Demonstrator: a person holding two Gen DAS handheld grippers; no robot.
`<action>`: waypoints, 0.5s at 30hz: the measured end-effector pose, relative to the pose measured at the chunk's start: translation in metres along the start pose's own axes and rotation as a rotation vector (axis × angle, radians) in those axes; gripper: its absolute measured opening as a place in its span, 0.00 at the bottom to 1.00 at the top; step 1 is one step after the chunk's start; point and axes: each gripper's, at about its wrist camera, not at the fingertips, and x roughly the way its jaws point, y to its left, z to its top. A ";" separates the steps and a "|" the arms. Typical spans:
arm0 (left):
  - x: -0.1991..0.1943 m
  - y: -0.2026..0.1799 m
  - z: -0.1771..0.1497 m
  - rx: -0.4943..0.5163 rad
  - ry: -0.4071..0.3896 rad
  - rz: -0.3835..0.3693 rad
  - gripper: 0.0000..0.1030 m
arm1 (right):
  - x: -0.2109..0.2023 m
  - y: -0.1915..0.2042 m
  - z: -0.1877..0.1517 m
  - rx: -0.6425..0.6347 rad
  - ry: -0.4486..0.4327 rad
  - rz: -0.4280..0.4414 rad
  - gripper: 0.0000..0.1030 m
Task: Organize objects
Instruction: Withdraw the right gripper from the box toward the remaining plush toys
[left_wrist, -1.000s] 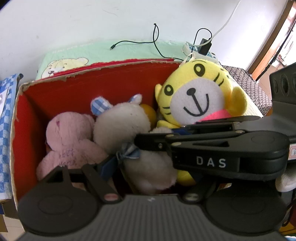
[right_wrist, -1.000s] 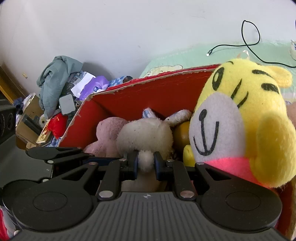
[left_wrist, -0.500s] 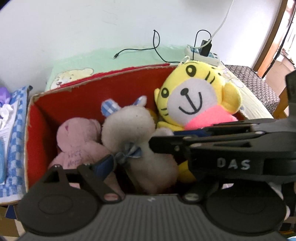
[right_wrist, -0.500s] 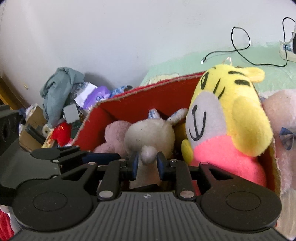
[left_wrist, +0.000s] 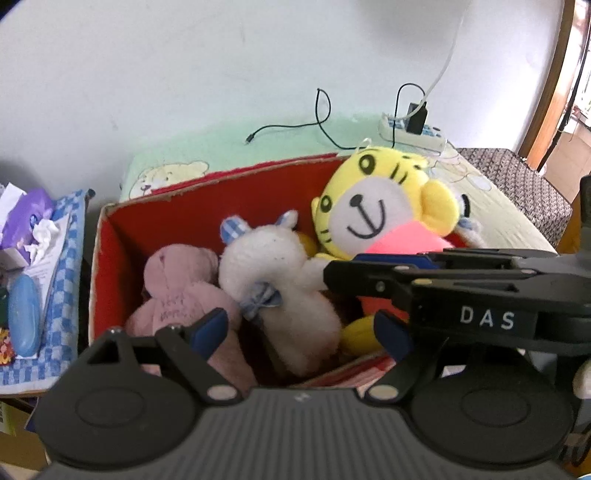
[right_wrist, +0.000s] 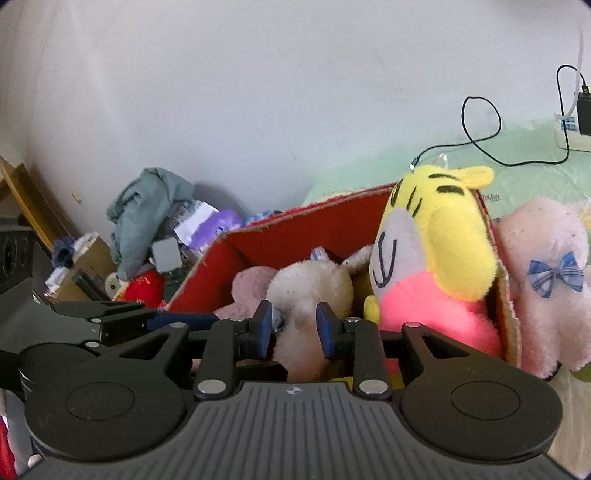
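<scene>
Second pink plush (right_wrist: 543, 280) outside box (right_wrist: 511, 314)

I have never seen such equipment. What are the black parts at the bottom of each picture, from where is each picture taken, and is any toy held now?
The black parts are two hand-held grippers, each carrying a camera that looks along its two fingers. One picture is from the left gripper, the other from the right gripper. Both look into a red cardboard box holding a pink plush, a white plush and a yellow tiger plush. Another pink plush with a blue bow lies outside the box. The left gripper is open and holds nothing. The right gripper's jaws are opening; the white plush's paw sits between them, not clearly pressed.
</scene>
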 end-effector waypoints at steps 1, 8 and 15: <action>-0.003 -0.002 0.000 -0.004 -0.006 -0.002 0.84 | -0.004 -0.001 0.000 0.006 -0.009 0.007 0.28; -0.031 -0.026 0.001 -0.006 -0.071 -0.039 0.84 | -0.041 -0.021 0.001 0.101 -0.054 0.096 0.28; -0.042 -0.074 0.009 0.027 -0.118 -0.134 0.84 | -0.089 -0.055 0.001 0.165 -0.111 0.098 0.29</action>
